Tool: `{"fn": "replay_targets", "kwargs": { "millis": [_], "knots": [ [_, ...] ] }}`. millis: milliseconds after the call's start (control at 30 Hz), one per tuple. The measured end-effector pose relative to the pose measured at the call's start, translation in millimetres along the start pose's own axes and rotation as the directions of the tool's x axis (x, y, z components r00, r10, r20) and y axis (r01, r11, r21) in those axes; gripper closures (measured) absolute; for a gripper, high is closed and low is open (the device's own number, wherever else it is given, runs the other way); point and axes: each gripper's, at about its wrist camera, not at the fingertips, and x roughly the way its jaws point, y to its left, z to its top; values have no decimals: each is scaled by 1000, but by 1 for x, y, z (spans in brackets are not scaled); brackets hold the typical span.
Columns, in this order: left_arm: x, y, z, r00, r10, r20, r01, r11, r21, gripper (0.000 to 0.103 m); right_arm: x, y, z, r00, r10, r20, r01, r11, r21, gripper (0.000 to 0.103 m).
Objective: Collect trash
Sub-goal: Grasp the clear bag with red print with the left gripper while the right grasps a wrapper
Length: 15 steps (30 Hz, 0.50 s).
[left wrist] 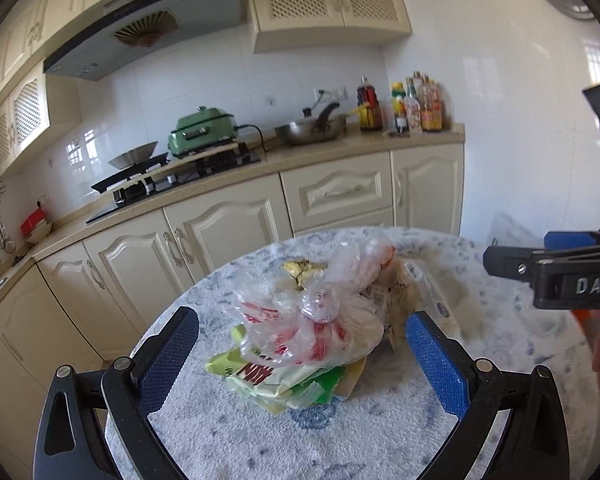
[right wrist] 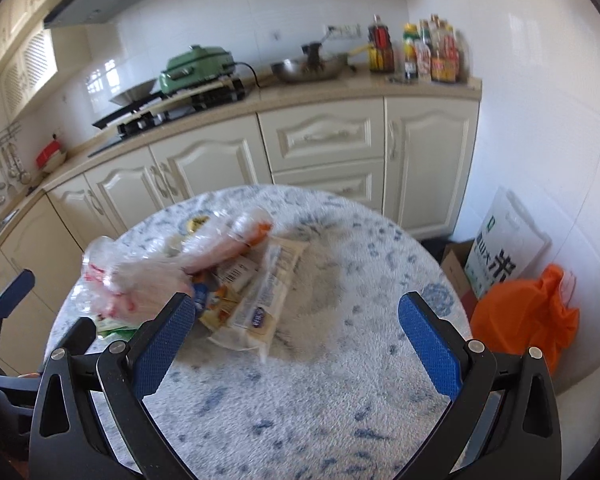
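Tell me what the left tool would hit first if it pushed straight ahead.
Most likely the crumpled clear plastic bag atop the wrapper pile, centred between the open left tool; depth is hard to judge.

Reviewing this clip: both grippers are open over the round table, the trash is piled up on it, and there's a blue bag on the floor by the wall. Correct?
Not quite: the bag on the floor is orange, not blue, as the right wrist view shows. The rest holds: the left gripper and right gripper are both open over the round table, and the trash pile lies on it.
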Motion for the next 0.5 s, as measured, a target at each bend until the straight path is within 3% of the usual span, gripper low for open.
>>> {"fn": "replay_targets", "kwargs": {
  "millis": [300, 400, 500],
  "knots": [
    [96, -17, 16, 993, 53, -107, -37, 989, 144, 1, 52, -12, 8, 995, 47, -87, -44, 998, 38, 0],
    [122, -9, 28, 990, 10, -143, 4, 995, 98, 2, 72, -10, 11, 988, 84, -131, -77, 995, 56, 0],
    [140, 4, 35, 982, -73, -172, 76, 997, 11, 17, 97, -5, 12, 977, 91, -194, -80, 995, 61, 0]
  ]
}}
